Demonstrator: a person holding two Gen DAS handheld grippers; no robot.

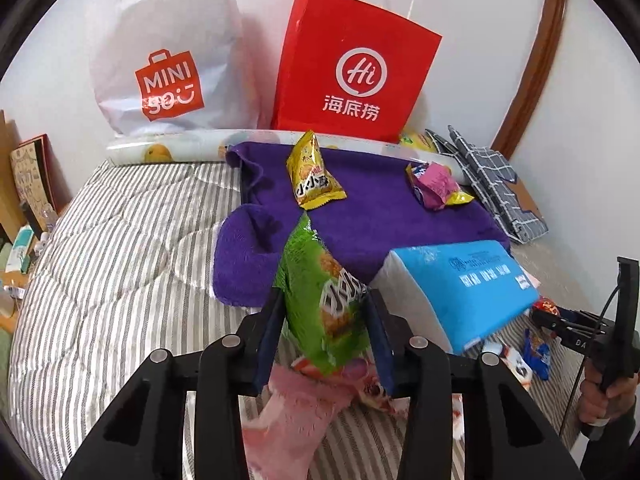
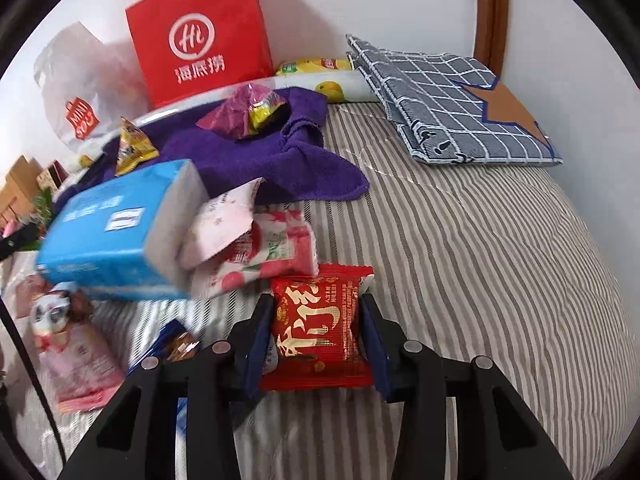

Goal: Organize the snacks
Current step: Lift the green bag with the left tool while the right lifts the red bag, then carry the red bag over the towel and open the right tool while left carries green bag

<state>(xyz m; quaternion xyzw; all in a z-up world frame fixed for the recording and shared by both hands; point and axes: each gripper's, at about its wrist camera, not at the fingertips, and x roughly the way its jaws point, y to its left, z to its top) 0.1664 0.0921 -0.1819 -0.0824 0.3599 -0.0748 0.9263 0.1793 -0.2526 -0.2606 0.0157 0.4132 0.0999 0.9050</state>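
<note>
My left gripper is shut on a green snack bag and holds it up over the striped bed, near a purple towel. On the towel lie a yellow snack pack and a pink and yellow wrapper pile. My right gripper is shut on a red snack packet just above the bedcover. Pink and white snack packs lie beside a blue tissue pack. More small snacks lie at the left. The right gripper also shows in the left wrist view.
A red paper bag and a white plastic bag stand against the wall behind the towel. A folded checked blue cloth lies at the bed's far right. A pink cloth lies under my left gripper. A shelf with boxes is left of the bed.
</note>
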